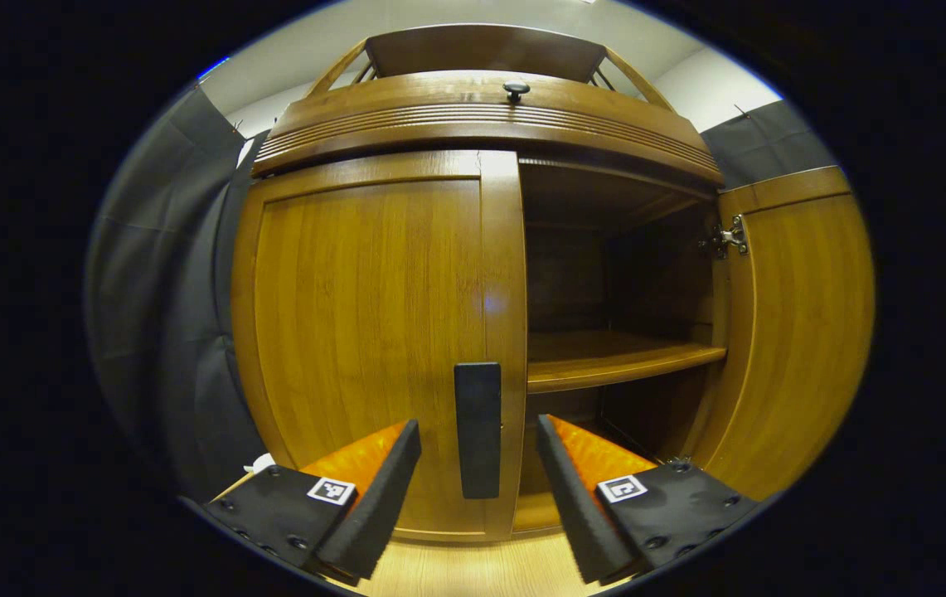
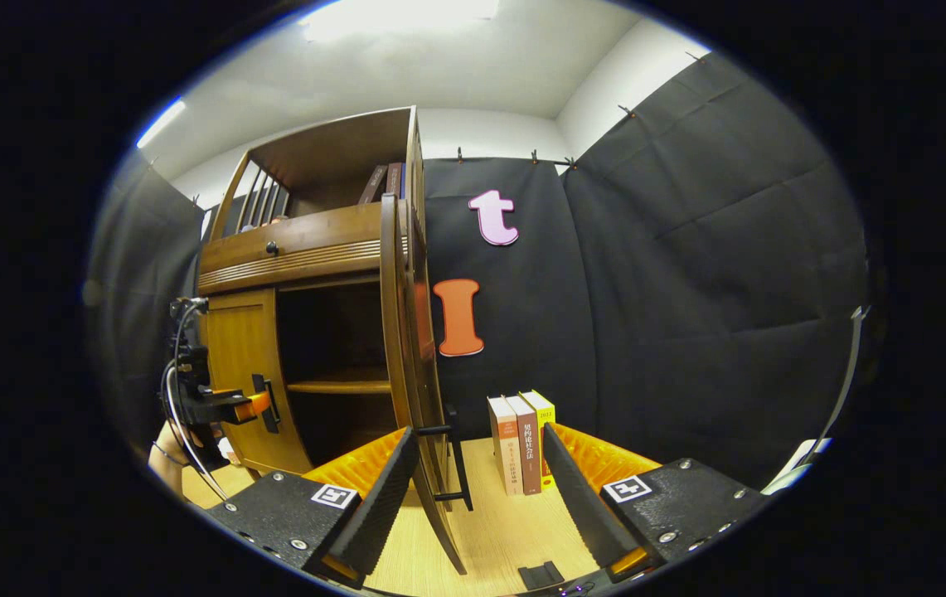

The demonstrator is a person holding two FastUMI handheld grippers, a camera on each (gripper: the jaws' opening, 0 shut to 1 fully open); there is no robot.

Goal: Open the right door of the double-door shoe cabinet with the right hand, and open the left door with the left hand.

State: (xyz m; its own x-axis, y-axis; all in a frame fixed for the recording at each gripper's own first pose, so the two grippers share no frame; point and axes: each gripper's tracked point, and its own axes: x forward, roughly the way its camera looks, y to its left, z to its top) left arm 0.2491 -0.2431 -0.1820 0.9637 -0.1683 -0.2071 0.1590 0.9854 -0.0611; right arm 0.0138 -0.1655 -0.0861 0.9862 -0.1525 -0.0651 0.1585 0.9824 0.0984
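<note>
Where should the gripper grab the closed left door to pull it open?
Grab the tall dark handle on the left door, near the edge that meets the open side. It stands upright, so come straight from the front with one finger on each side. The left gripper is already open and lined up around it, not yet squeezing. The right door is already swung open.
</note>
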